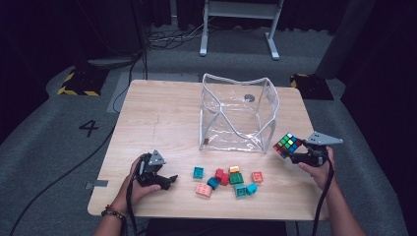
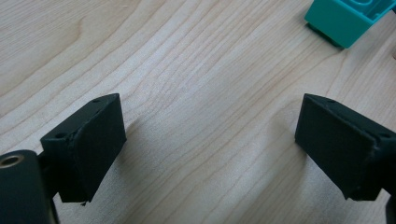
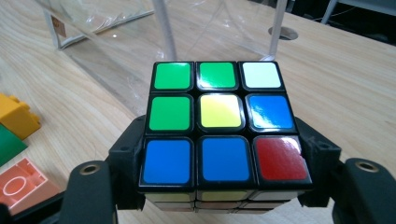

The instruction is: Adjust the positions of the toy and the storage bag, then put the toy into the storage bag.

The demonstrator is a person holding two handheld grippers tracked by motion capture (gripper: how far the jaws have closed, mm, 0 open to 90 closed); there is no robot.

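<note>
Left gripper (image 1: 169, 180) rests low at the table's (image 1: 162, 113) seven o'clock, jaws spread wide with bare wood between them; its own view puts a teal brick (image 2: 348, 18) up at one o'clock, apart from the jaws. Further right, a loose scatter of toy bricks (image 1: 228, 181) lies near the front edge at about six o'clock, and behind them, past the table's centre toward twelve, stands a clear plastic bag (image 1: 238, 113) with white piping, its mouth open upward. At four o'clock the right gripper (image 1: 291, 153) is clamped on a puzzle cube (image 1: 287, 144), held up off the wood just beside the bag's near right corner.

That cube looks rigid and fairly light, with glossy stickers that could slip; gripping two opposite flat faces, as now, seems the safest hold, since a corner grip might twist a layer.

From above, the cube is small and its grip hard to read. Riding close, the right gripper view shows the cube (image 3: 223, 128) seated between both pads, its top face green, yellow, blue, white and red.
</note>
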